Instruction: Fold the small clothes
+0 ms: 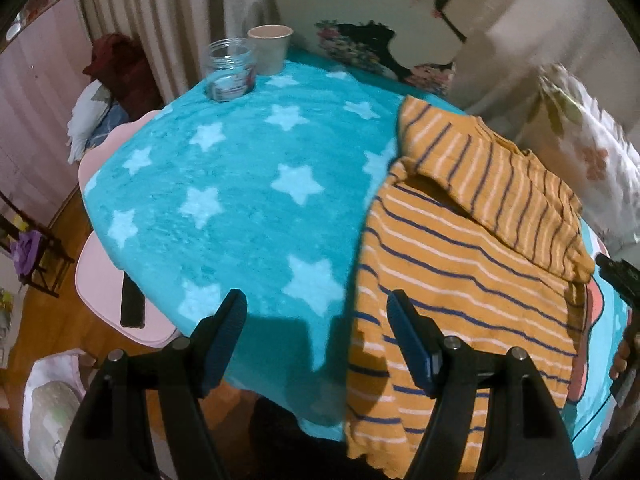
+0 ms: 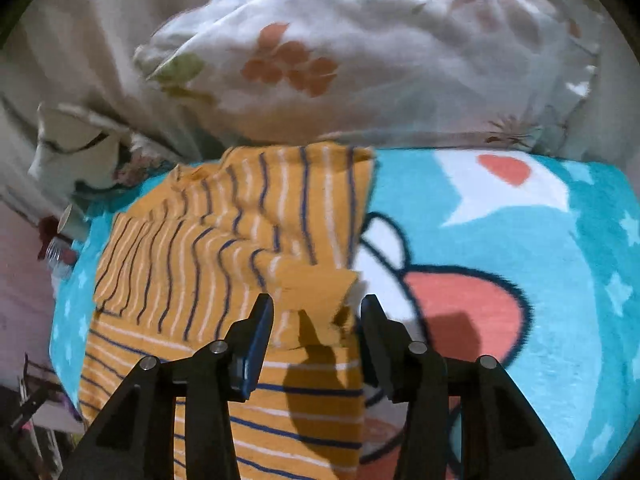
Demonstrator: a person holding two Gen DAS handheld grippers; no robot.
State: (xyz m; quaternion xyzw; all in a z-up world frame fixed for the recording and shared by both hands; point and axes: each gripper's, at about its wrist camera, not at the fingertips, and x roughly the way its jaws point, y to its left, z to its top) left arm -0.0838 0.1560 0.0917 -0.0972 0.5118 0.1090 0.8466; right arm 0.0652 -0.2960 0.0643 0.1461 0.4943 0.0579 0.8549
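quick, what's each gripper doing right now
left gripper: open, empty, above the blanket.
right gripper: open, shirt sleeve between its jaws, not pinched.

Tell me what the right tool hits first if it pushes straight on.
Probably the folded sleeve of the striped orange shirt, loose between the open right tool; depth is unclear.

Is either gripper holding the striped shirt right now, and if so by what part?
Nothing is held. The right gripper stands open around a folded-over edge of the orange striped shirt without pinching it; the left gripper is open over the blanket.
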